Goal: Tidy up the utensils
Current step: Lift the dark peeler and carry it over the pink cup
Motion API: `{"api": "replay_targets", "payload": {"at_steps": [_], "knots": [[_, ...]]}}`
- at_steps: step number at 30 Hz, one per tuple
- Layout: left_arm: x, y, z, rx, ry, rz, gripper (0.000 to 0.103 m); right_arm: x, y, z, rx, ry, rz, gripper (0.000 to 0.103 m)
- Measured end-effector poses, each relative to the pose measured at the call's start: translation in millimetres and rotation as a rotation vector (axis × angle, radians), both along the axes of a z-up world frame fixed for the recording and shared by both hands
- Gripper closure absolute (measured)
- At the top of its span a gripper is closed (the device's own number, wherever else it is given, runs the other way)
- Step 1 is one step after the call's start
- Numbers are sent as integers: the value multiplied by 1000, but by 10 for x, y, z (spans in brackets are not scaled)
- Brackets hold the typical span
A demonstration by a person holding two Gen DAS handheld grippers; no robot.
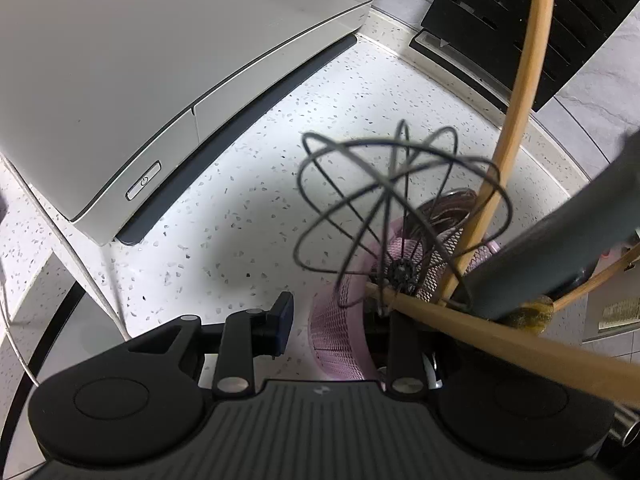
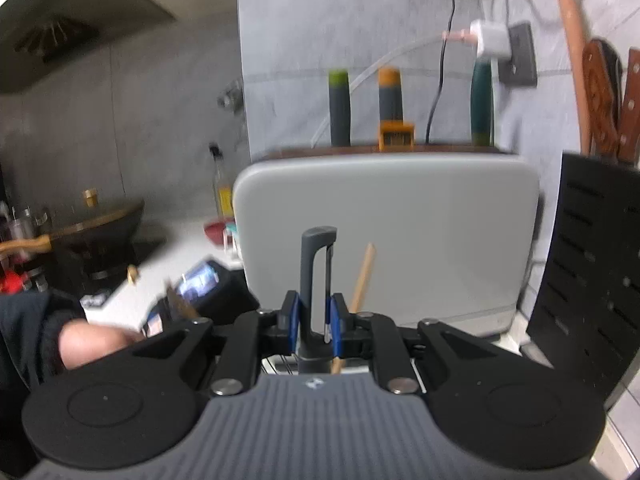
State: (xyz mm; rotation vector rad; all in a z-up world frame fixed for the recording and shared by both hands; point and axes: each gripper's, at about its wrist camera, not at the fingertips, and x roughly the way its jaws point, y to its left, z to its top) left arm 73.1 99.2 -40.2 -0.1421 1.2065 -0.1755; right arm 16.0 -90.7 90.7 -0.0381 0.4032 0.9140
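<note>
In the left wrist view a pink mesh utensil holder [image 1: 344,336] stands on the speckled counter. It holds a black wire whisk [image 1: 400,208], wooden sticks [image 1: 520,92] and a thick grey handle [image 1: 568,236]. My left gripper [image 1: 340,320] straddles the holder's rim; its left finger [image 1: 282,320] shows outside, the right one is hidden by the holder. My right gripper [image 2: 313,322] is shut on a grey utensil handle [image 2: 310,276] that points upward, with a wooden stick [image 2: 362,276] just beside it.
A white appliance [image 1: 160,60] with a power button stands left on the counter [image 1: 240,220]; a black slotted rack [image 1: 532,20] is at the back right. The right wrist view shows a grey appliance [image 2: 384,236], a knife block's handles [image 2: 390,100], a wok [image 2: 92,232] and a person's arm [image 2: 80,340].
</note>
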Motion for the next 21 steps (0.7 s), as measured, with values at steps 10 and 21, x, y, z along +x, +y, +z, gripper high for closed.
{"api": "replay_targets", "payload": {"at_steps": [10, 21], "knots": [[-4, -4, 4, 2, -1, 3, 68, -29, 72, -84, -88, 5, 1, 90], [3, -4, -10, 6, 1, 8, 68, -90, 90, -1, -68, -14, 8, 90]]}}
